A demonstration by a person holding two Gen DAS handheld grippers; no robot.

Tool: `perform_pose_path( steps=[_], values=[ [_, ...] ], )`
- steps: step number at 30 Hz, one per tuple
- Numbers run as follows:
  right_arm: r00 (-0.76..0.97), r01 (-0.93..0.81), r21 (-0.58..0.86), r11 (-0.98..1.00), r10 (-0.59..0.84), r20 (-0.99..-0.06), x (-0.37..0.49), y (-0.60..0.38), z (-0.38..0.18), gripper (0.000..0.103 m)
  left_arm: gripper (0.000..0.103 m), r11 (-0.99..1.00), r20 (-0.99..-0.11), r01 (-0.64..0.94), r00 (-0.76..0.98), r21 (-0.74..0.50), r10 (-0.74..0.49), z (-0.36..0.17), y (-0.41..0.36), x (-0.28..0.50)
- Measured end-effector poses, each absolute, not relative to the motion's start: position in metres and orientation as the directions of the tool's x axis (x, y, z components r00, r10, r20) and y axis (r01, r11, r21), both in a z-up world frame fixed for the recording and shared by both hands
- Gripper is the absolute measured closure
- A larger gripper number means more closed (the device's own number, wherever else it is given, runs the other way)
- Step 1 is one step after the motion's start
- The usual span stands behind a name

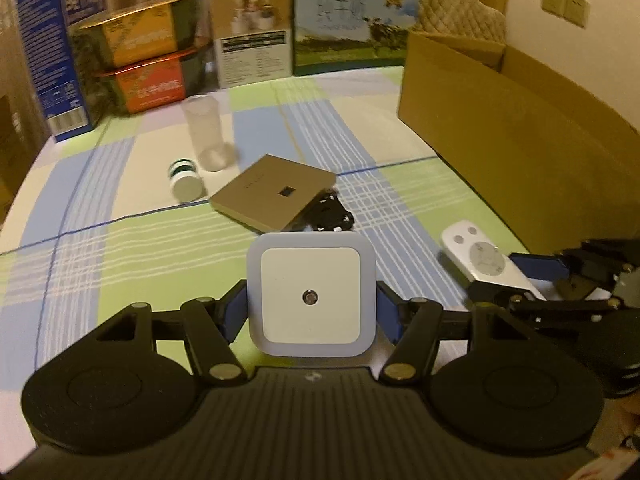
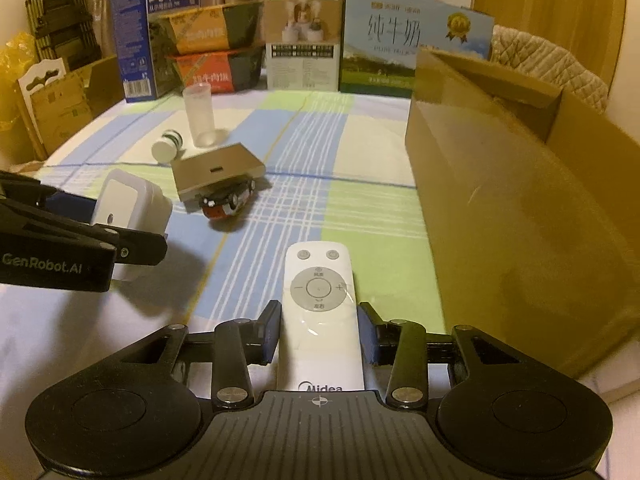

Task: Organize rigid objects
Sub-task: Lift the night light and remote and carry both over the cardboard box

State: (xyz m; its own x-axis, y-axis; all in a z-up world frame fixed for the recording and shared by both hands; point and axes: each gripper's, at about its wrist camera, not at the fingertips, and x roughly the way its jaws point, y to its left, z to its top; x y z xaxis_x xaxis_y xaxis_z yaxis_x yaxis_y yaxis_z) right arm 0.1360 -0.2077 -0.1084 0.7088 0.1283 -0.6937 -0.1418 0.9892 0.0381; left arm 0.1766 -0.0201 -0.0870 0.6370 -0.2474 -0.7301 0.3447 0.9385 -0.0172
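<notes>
My left gripper (image 1: 311, 304) is shut on a white square night light (image 1: 311, 294), held above the checked tablecloth; it also shows in the right wrist view (image 2: 130, 200). My right gripper (image 2: 318, 332) is shut on a white Midea remote (image 2: 320, 320), which also shows in the left wrist view (image 1: 486, 258). On the table lie a flat tan box (image 1: 274, 190) resting on a toy car (image 2: 228, 200), a small white bottle on its side (image 1: 184, 180), and an upright clear cup (image 1: 204, 136).
A large open cardboard box (image 2: 500, 184) stands on the right. Milk cartons and food boxes (image 2: 224, 40) line the table's far edge. Folded cardboard and a black rack (image 2: 56, 32) stand beyond the left edge.
</notes>
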Motion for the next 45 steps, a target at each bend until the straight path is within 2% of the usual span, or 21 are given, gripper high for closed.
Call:
perform_pose_path(
  steps=[7, 18, 30, 45],
  values=[
    [0.748, -0.152, 0.082, 0.985, 0.169, -0.642, 0.109, -0.212, -0.058, 0.066, 0.042, 0.964, -0.709, 0.262, 0.670, -0.053, -0.221, -0.046, -0.023, 0.146],
    [0.782, -0.131, 0.103, 0.986, 0.167, -0.601, 0.060, -0.231, -0.001, 0.066, 0.042, 0.970, -0.691, 0.240, 0.694, -0.047, -0.205, 0.002, -0.046, 0.090],
    [0.809, -0.089, 0.110, 0.990, 0.136, -0.573, 0.024, -0.263, 0.027, 0.066, 0.042, 0.959, -0.680, 0.277, 0.692, -0.060, -0.242, 0.022, -0.074, 0.051],
    [0.829, -0.007, 0.131, 0.991, 0.079, -0.554, 0.014, -0.310, 0.039, 0.065, 0.042, 0.941, -0.668, 0.331, 0.686, -0.066, -0.288, 0.035, -0.104, 0.047]
  ],
)
